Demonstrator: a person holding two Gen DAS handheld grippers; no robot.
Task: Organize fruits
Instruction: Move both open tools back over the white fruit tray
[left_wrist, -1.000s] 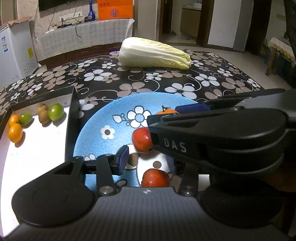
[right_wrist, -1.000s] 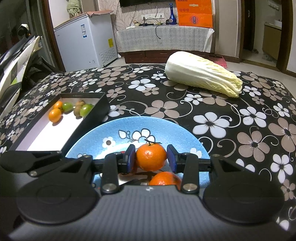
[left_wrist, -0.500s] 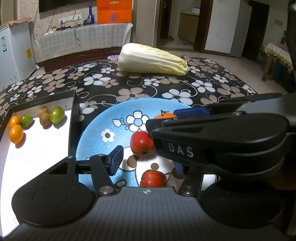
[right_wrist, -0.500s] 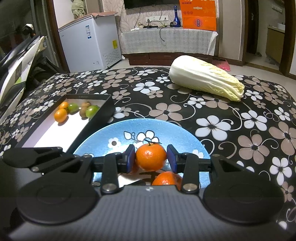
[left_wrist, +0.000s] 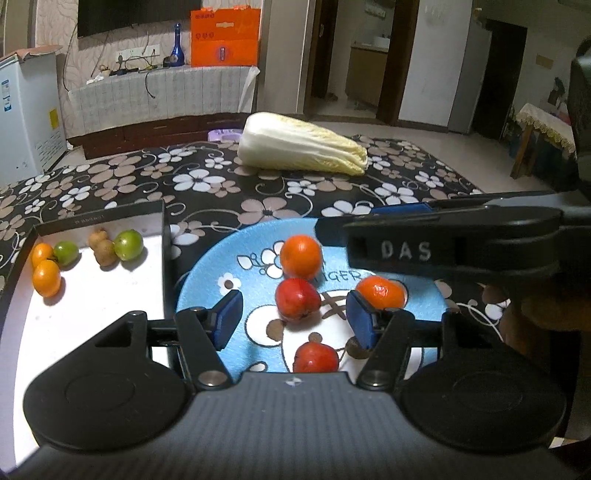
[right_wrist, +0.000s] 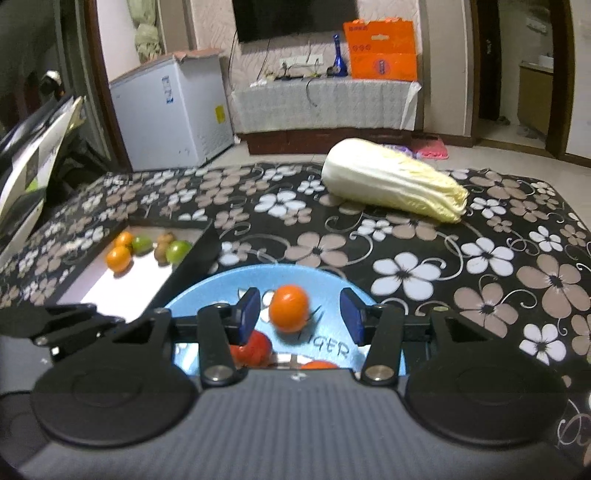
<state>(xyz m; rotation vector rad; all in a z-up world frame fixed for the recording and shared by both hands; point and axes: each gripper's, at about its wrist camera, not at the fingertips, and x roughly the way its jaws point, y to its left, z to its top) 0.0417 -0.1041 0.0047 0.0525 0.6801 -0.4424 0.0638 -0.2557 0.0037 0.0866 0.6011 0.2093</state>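
Only the left wrist view shows two red fruits (left_wrist: 296, 298) and a second orange (left_wrist: 380, 292) on the blue plate (left_wrist: 199, 280). Both the left gripper (left_wrist: 291, 319) and the right gripper (right_wrist: 300, 315) have fingers apart, one orange (right_wrist: 289, 308) loose between the right's. A cabbage (right_wrist: 391, 190) lies on the floral surface (right_wrist: 461, 266); the box (left_wrist: 92, 295) holds small fruits (left_wrist: 127, 244).

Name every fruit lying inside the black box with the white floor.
In the box: two oranges, two green fruits and a knobbly brown one, all at the far end. The left gripper's body covers the box's near end.
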